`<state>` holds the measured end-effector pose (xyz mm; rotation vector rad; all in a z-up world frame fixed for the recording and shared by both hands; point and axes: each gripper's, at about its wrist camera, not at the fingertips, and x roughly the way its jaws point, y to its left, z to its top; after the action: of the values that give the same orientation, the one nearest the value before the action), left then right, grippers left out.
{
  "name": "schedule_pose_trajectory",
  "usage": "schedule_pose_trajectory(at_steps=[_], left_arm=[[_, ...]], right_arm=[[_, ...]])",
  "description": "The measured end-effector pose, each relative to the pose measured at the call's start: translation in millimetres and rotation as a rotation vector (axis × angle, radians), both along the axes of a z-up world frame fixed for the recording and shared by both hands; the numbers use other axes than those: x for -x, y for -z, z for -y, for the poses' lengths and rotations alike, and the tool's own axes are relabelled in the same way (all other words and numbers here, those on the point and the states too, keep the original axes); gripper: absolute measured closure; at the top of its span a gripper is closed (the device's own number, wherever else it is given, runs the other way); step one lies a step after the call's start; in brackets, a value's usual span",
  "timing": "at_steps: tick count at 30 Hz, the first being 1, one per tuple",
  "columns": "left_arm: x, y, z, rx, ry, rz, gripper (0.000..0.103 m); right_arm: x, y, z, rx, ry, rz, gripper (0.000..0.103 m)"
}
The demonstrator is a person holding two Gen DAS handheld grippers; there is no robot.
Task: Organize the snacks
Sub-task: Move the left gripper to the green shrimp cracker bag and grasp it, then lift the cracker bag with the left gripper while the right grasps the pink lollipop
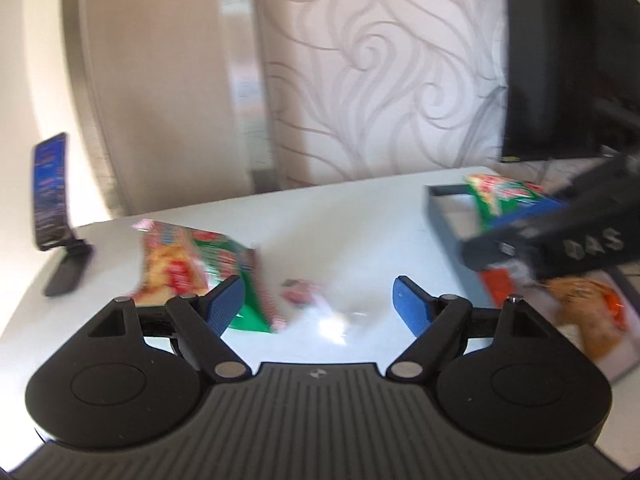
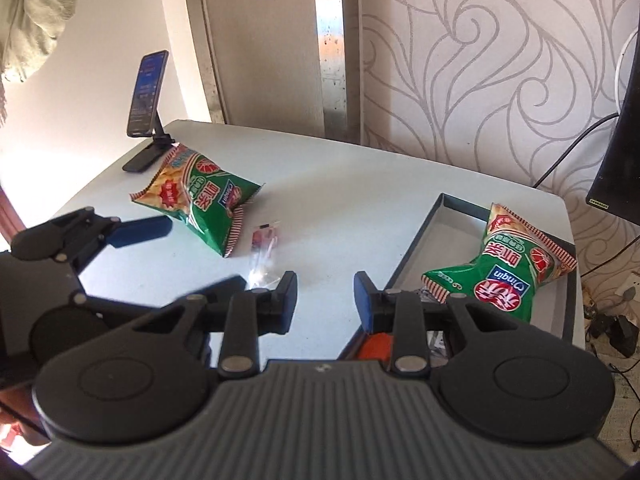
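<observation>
Left hand-held gripper (image 1: 318,300) gapes wide and empty above the table (image 1: 340,216); right hand-held gripper (image 2: 326,292) stands narrower, holding nothing.

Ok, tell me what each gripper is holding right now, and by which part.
Nothing is held. The left gripper and the right gripper are both open, with only the white table showing between their fingers.

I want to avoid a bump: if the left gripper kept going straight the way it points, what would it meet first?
Probably the small clear candy packet lying on the white table, between the open left gripper's fingertips; blur leaves depth uncertain. The green chip bag sits left of that line.
</observation>
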<state>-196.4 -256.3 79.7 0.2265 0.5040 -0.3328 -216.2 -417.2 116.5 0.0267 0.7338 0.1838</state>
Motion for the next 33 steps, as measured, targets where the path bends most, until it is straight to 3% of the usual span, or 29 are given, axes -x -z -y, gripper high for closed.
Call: schedule_pose_trajectory(at_steps=[8,16,18,20,25,33], left_arm=[[-74,-7,-64,0.027,-0.176,-0.023,0.008],[-127,18,-68,0.016,-0.124,-0.114,0.005],[-129,21,-68,0.018,-0.114,-0.119,0.008],[-130,23,-69,0.027,-0.098,-0.127,0.021],[-126,25,-74,0.05,-0.087,-0.126,0.034],[-101,21,-104,0.078,-0.089,-0.146,0.039]], right_arm=[[-15,5,-22,-0.009,-0.018,-0.03,0.069],[-34,14,-39,0.0,0.003,-0.076,0.069],[-40,17,-43,0.009,0.006,-0.086,0.069],[-47,19,-47,0.013,0.007,-0.098,0.069],[-64,31,-58,0.036,-0.005,-0.132,0.069],[-92,59,-84,0.073,-0.043,-0.207,0.069]])
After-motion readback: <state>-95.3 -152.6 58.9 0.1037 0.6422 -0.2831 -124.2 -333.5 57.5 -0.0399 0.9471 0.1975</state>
